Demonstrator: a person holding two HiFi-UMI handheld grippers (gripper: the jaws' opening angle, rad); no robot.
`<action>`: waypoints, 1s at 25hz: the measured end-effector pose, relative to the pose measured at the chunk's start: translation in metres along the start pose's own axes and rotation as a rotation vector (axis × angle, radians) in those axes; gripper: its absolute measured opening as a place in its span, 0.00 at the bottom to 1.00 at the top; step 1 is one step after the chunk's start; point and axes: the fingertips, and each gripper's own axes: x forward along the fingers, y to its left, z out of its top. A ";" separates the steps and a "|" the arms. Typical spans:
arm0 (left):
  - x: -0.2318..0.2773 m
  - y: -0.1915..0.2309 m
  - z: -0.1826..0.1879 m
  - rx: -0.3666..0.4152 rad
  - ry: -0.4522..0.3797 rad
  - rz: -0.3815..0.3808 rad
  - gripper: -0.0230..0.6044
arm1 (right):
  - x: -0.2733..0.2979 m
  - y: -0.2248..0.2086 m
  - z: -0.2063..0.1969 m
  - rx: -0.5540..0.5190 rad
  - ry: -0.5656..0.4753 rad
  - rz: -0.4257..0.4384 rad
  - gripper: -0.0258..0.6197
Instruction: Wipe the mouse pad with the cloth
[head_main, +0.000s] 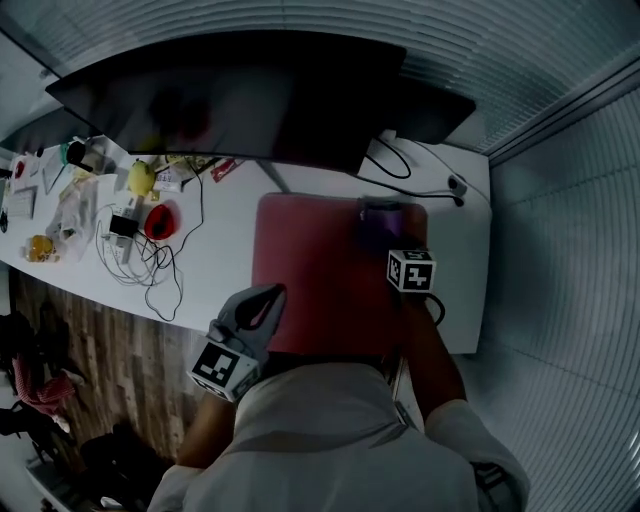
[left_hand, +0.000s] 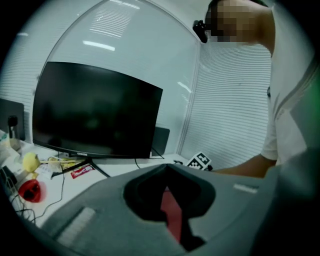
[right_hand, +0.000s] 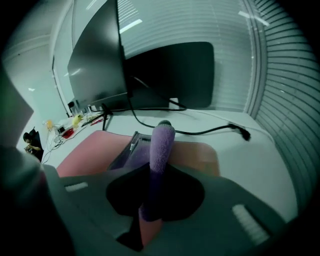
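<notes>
A red mouse pad (head_main: 315, 270) lies on the white desk (head_main: 215, 235) in front of the monitor. My right gripper (head_main: 388, 232) is over the pad's far right corner, shut on a purple cloth (head_main: 378, 220). In the right gripper view the cloth (right_hand: 161, 150) stands pinched between the jaws, with the pad (right_hand: 85, 157) beneath it. My left gripper (head_main: 262, 300) hovers at the pad's near left edge with its jaws closed together and nothing in them. In the left gripper view, a strip of the pad (left_hand: 172, 212) shows through that gripper (left_hand: 166, 170).
A large dark monitor (head_main: 230, 100) stands behind the pad, with a smaller dark screen (head_main: 435, 110) to its right. Black cables (head_main: 400, 165) run across the desk's far right. Clutter sits at the left: a yellow object (head_main: 140, 178), a red object (head_main: 160, 220), tangled wires (head_main: 150, 265). Blinds close off the right side.
</notes>
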 end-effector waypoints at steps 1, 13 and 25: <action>0.005 -0.007 -0.001 -0.002 0.004 -0.005 0.04 | -0.008 -0.017 -0.003 0.011 -0.005 -0.032 0.11; 0.000 -0.038 -0.005 0.004 0.000 -0.053 0.04 | -0.077 -0.130 -0.030 0.127 -0.046 -0.346 0.11; -0.129 0.026 -0.008 0.014 -0.061 -0.068 0.04 | -0.127 0.081 0.007 0.093 -0.167 -0.133 0.11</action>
